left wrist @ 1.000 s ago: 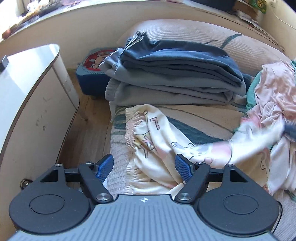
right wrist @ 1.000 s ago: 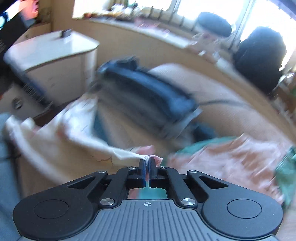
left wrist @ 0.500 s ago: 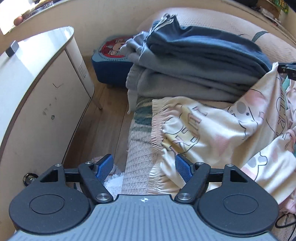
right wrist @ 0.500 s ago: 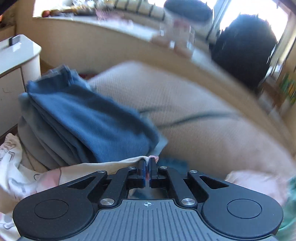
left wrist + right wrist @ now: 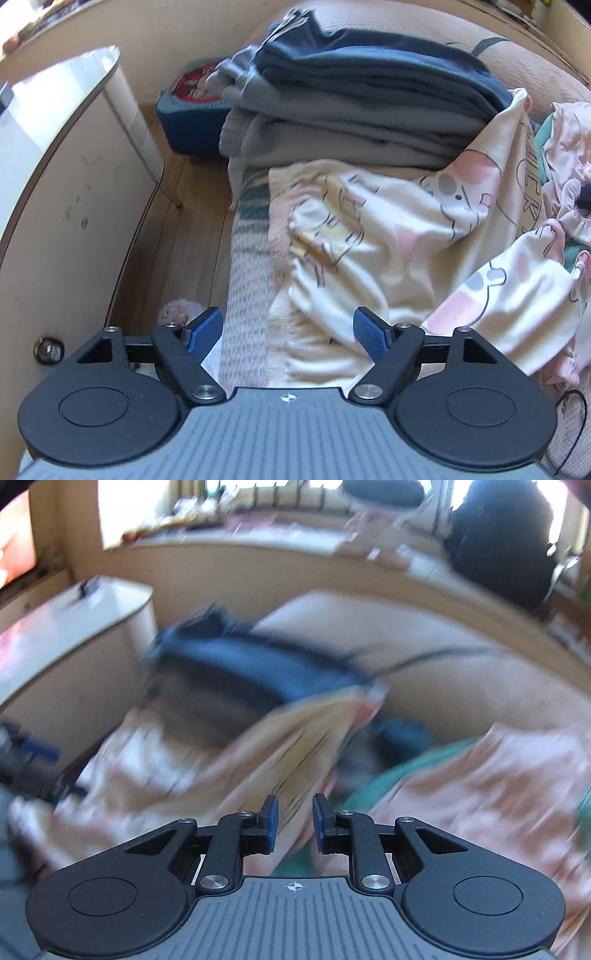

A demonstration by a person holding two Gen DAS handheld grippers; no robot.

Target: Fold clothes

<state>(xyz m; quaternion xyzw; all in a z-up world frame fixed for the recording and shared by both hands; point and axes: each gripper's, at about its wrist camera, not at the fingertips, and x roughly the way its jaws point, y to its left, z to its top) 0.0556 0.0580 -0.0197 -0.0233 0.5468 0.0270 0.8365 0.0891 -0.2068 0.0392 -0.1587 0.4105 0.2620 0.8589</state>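
The cream garment [image 5: 399, 236], printed with pale pink and grey cartoon figures and lettering, lies spread over the near part of the bed [image 5: 247, 295], its gathered hem running along the bed's edge and its far corner draped up against the stack [image 5: 369, 92] of folded grey and blue clothes. It looks thin and soft, rumpled in loose ridges, not yet flat. In my reading the step in hand is laying it out for the first fold: one corner is let go at the far side and the near hem is about to be taken

The right gripper [image 5: 294, 821] has just been opening; its jaws stand a narrow way apart, and nothing is pinched between its pads, though the blurred cloth passes behind them. The left gripper [image 5: 287, 332] hovers over the near hem with jaws wide, cloth below them but not pressed by the pads

The next move probably calls for closing the left on the hem, catching every layer, and drawing the cloth smooth without dragging it off the bed. To the right lies a heap [image 5: 565, 147] of pink and teal laundry, to the left a white cabinet [image 5: 55, 166] on the wood floor [image 5: 184, 229]
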